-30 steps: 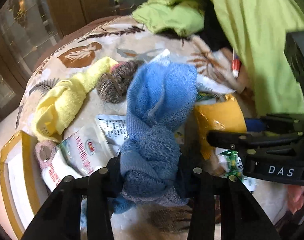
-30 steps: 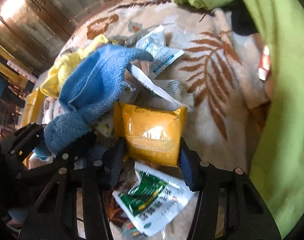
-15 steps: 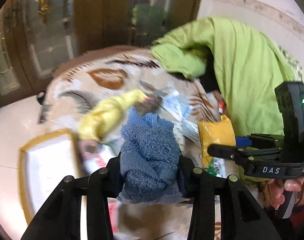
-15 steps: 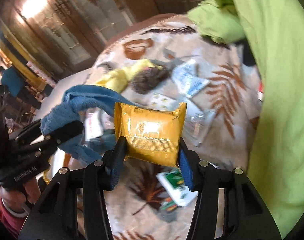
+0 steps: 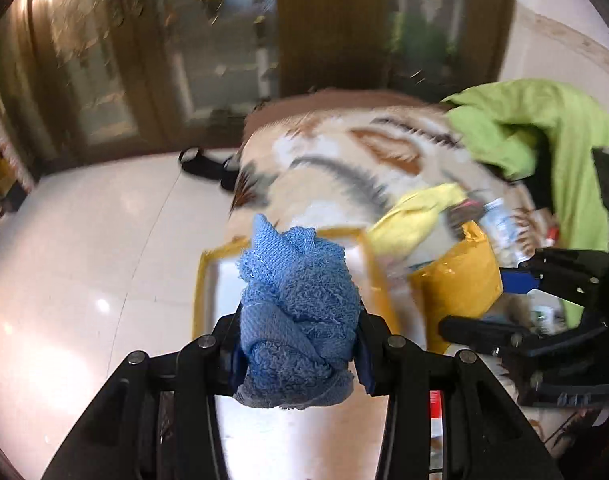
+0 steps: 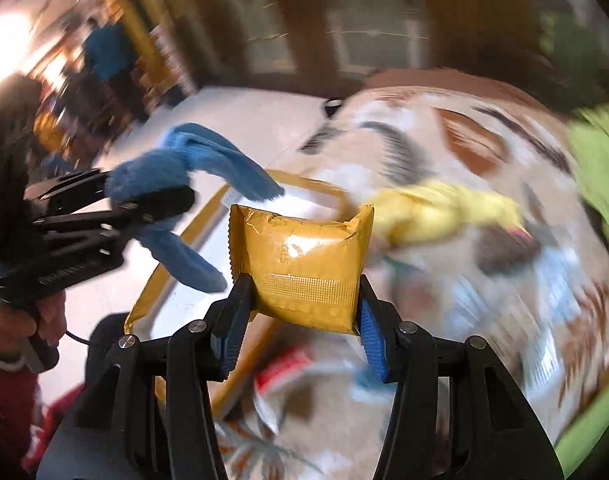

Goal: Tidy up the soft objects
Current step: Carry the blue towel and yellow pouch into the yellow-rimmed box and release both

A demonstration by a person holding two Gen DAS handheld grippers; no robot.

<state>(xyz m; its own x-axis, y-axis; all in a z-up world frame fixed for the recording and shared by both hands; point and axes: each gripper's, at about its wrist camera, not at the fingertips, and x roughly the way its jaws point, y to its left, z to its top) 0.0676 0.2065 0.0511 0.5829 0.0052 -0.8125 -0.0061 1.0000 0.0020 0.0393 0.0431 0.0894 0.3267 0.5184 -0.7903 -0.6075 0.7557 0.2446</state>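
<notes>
Blue terry-cloth towel (image 5: pixel 298 312), bunched into a wad, sits clamped between the fingers of the left gripper (image 5: pixel 298 344), centre frame in left wrist view, loose end sticking up toward 12 o'clock. In right wrist view the same towel shows at 9–10 o'clock, two tails hanging past the jaws, one up-right, one down-right.

Right gripper (image 6: pixel 304 312) is closed on a yellow-orange foil pouch (image 6: pixel 302 264), pads (image 6: pixel 230 334) pressing both side edges, pouch upright, crimped top seam at 12 o'clock. From left wrist view that pouch sits at 3 o'clock, just right of the towel, not touching it.

Both items are off the surface, over a white tray with yellow rim (image 5: pixel 202 280). Tray lies on the leaf-print beige blanket (image 5: pixel 344 168), near its left edge.

Yellow soft cloth (image 5: pixel 416 220) lies on the blanket just beyond the tray's far right corner, at 1–2 o'clock from the towel. Lime-green fabric (image 5: pixel 544 120) is heaped at 2 o'clock. Small packets beside the yellow cloth are too blurred to identify. White glossy floor (image 5: pixel 84 260) at 9 o'clock.
</notes>
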